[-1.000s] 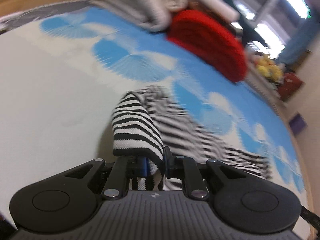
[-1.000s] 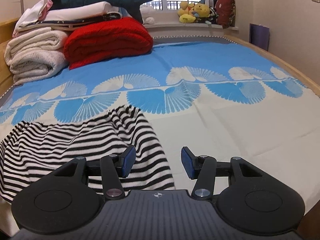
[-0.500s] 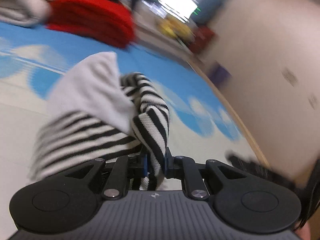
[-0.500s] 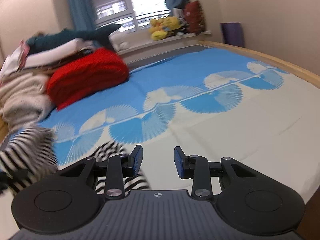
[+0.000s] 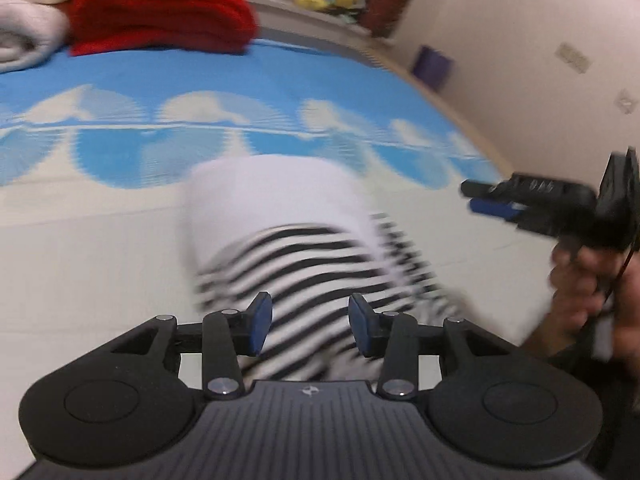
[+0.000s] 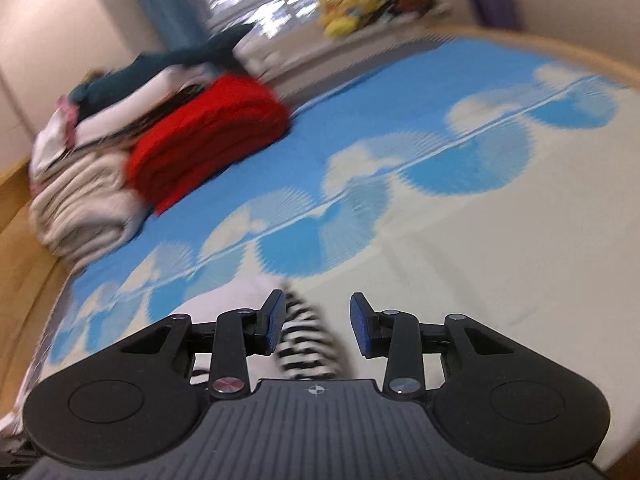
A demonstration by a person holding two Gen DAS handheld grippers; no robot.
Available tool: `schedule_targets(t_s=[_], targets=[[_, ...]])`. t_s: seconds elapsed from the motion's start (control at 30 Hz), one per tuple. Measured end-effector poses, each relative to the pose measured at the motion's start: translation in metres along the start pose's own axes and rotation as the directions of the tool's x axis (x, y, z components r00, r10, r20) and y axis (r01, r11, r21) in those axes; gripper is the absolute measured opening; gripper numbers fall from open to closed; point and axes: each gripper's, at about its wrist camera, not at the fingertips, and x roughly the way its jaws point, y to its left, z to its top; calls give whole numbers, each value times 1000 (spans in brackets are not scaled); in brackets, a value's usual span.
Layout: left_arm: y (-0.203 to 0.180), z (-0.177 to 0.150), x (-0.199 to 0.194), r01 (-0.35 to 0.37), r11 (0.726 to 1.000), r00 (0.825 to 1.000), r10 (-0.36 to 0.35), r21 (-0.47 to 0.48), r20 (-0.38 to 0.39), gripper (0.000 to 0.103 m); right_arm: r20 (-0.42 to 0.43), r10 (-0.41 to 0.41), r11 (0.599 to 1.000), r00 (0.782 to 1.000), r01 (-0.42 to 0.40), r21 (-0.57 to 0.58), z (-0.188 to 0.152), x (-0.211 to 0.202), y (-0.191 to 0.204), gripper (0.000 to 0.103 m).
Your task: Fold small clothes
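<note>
Black-and-white striped fabric, a small knit garment [image 5: 304, 256], lies folded over on the cream and blue fan-patterned bedsheet [image 5: 100, 264], with its plain white inner side turned up on top. It sits directly ahead of the left gripper [image 5: 310, 330], whose blue-padded fingers [image 5: 260, 322] stand apart with nothing between them; the cloth is blurred, so whether a pad brushes it cannot be told. In the left wrist view the right gripper [image 5: 486, 198] shows at the right edge, held in the person's right hand [image 5: 584, 284], its fingers pointing toward the garment but apart from it. In the right wrist view that gripper [image 6: 318, 328] is spread wide and empty, with a striped edge of the garment [image 6: 306, 340] visible below the gap. A folded red knit blanket [image 5: 160, 8] rests near a stack of cream towels [image 6: 80, 208] at the far side of the bed, well apart from the garment.
</note>
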Motion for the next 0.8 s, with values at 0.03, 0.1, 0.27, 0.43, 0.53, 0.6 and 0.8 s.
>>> schedule_targets(t_s=[0.03,0.1,0.27,0.43,0.53,0.6,0.8], targets=[[10,0,0,-18,1000,1000,18,-8,-1,55,-29,20,1000,999,-21,-13,2,13,5,39],[24,-9,4,-36,999,999,36,-35,3,64,-83,63,998,995,-64,-5,3,35,13,39],[41,-20,17,-25,981,1000,26,-194,2,64,-131,40,997,991,-32,65,-1,79,29,40],[31,-18,22,-10,986,1000,10,-166,0,75,-174,53,990,983,-29,138,-8,105,35,46],[36,-24,36,-31,978,999,24,-204,-38,77,-186,29,989,982,-1,150,-11,115,35,47],[40,-25,46,-40,971,998,27,-237,-57,78,-196,31,984,980,5,179,-11,120,33,47],[45,-20,45,-39,962,999,30,-271,-37,81,-185,27,993,982,-5,115,-11,124,39,36]])
